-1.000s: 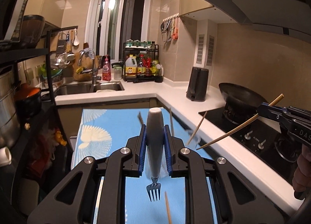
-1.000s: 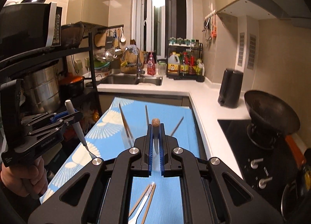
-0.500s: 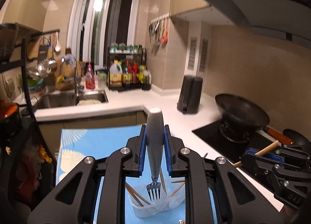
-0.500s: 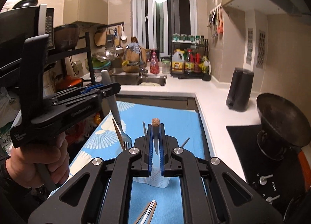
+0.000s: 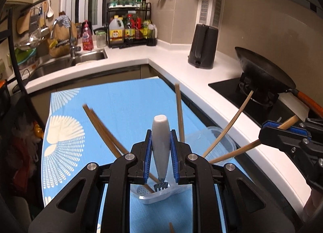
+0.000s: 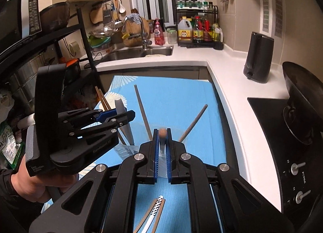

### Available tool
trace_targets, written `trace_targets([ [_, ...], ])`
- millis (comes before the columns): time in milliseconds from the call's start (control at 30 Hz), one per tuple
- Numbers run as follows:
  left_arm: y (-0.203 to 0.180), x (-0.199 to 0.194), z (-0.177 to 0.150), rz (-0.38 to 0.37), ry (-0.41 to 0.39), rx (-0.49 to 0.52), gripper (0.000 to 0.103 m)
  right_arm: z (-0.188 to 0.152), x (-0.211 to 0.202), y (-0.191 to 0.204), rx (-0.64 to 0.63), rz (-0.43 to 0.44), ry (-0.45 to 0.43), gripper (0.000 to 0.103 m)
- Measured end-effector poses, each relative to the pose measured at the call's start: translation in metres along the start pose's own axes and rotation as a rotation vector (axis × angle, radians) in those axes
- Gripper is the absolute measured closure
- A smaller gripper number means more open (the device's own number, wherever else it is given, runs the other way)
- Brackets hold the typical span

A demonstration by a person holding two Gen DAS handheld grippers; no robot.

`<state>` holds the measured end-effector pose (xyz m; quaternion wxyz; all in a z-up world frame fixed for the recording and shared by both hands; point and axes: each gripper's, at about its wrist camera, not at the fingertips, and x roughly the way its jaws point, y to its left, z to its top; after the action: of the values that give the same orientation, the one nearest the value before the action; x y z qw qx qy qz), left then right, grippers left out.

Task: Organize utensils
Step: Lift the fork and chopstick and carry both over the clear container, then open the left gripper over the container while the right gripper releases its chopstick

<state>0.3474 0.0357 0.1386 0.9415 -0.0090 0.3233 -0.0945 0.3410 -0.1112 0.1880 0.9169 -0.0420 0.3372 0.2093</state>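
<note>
Left gripper (image 5: 160, 160) over the clear plastic holder (image 5: 161, 192) on the blue mat (image 5: 125, 107); its jaws are opening, with the grey-handled fork (image 5: 160, 148) upright between the blue pads (image 5: 148, 158), which sit at the widest part of the handle. Fork tines are down inside the holder. Right gripper (image 6: 162, 152) close by on the right, jaws likewise opening, a wooden chopstick (image 6: 162, 133) end-on between the pads; from the left wrist view this chopstick (image 5: 238, 152) slants down toward the holder, its tip hidden behind the left gripper. Cannot tell for either gripper whether the pads are pressing or just clear. Several other chopsticks already lean out of the holder: two to the left (image 5: 101, 130), one near upright (image 5: 179, 111), one curving right (image 5: 228, 128). More utensils lie flat on the mat near the bottom edge (image 6: 153, 212). A hand (image 6: 30, 184) holds the left gripper's handle. Wok (image 5: 262, 73) on the stove, kettle (image 5: 203, 45) on the counter.
</note>
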Motion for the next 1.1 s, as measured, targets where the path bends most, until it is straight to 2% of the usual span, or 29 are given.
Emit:
trace_targets([
  [33, 0.001, 0.001, 0.001, 0.012, 0.001, 0.001, 0.069, 0.000, 0.003, -0.001, 0.007, 0.000, 0.012, 0.088],
  [67, 0.001, -0.002, 0.002, 0.023, -0.010, 0.001, 0.055, -0.001, 0.005, -0.003, 0.018, -0.003, 0.023, 0.079],
  [167, 0.002, -0.020, 0.010, 0.032, -0.066, 0.002, 0.049, 0.000, 0.003, -0.006, 0.031, -0.032, 0.023, 0.070],
  [200, 0.003, -0.024, 0.014, 0.041, -0.081, 0.000, 0.044, 0.000, -0.001, -0.007, 0.038, -0.040, 0.017, 0.067],
  [233, 0.004, -0.033, 0.017, 0.046, -0.102, -0.006, 0.042, 0.001, -0.005, -0.008, 0.043, -0.044, 0.011, 0.067],
  [433, 0.001, -0.073, 0.020, 0.063, -0.177, -0.025, 0.042, 0.003, -0.044, -0.006, 0.030, -0.084, -0.061, 0.066],
  [600, -0.001, -0.104, -0.001, 0.085, -0.218, -0.033, 0.042, -0.010, -0.081, -0.005, 0.026, -0.086, -0.131, 0.066],
  [900, -0.009, -0.142, -0.066, 0.128, -0.270, -0.017, 0.042, -0.062, -0.131, 0.003, 0.049, -0.100, -0.226, 0.066],
  [1100, -0.010, -0.156, -0.119, 0.156, -0.252, -0.025, 0.042, -0.106, -0.138, 0.017, 0.054, -0.099, -0.223, 0.066],
])
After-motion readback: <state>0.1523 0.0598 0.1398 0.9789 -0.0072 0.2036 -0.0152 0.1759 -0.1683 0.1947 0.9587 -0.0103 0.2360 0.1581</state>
